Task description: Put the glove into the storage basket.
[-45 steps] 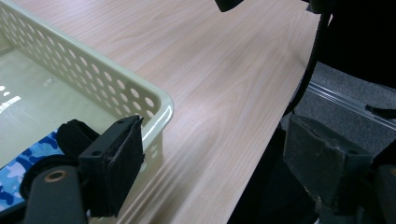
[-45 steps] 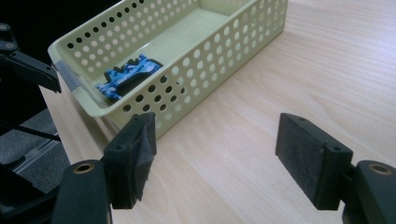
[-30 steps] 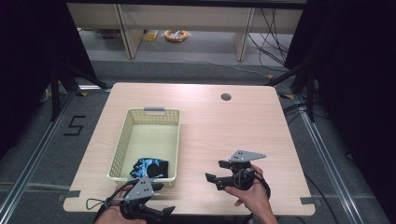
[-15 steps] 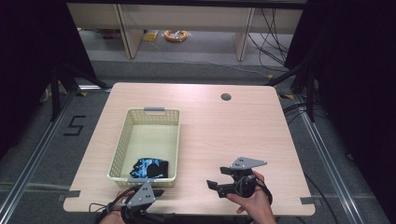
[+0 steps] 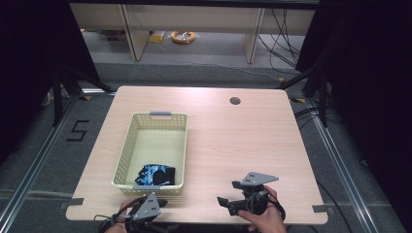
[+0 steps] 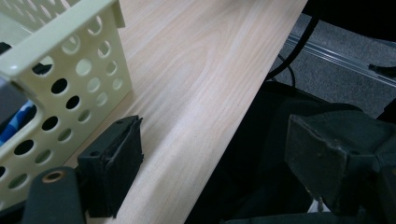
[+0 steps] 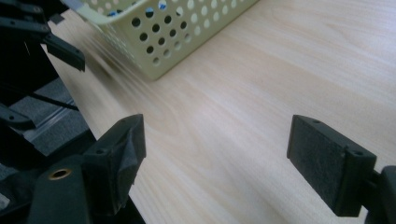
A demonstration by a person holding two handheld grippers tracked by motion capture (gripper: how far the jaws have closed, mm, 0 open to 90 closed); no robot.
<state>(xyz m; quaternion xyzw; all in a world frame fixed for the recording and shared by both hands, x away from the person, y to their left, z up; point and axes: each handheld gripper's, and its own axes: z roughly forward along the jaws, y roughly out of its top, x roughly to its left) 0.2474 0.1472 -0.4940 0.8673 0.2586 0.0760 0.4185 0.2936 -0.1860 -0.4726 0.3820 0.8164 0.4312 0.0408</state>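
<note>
Light wooden table point(image 5: 233, 145) stands on a grey floor, with dark curtains at both sides and pale cabinets behind it. On the table lies a cream plastic basket point(image 5: 127, 150) with round holes in its walls, and I take this basket as the landmark. Inside the basket, at the end nearest to the person, rests a black and blue cloth point(image 5: 156, 174); it touches the basket's floor and the near wall.

Just in front of the basket's near wall, at the table edge, is the left gripper point(image 5: 156, 205). Its jaws stand wide apart with nothing between them; in the left gripper view one jaw is over the wood just beside the basket's corner point(image 6: 65, 70), the other hangs past the table edge.

To the right of the basket, well apart from it, the right gripper point(image 5: 229, 193) is held by a hand point(image 5: 265, 218) above bare wood. Its jaws are also spread and hold nothing.
</note>
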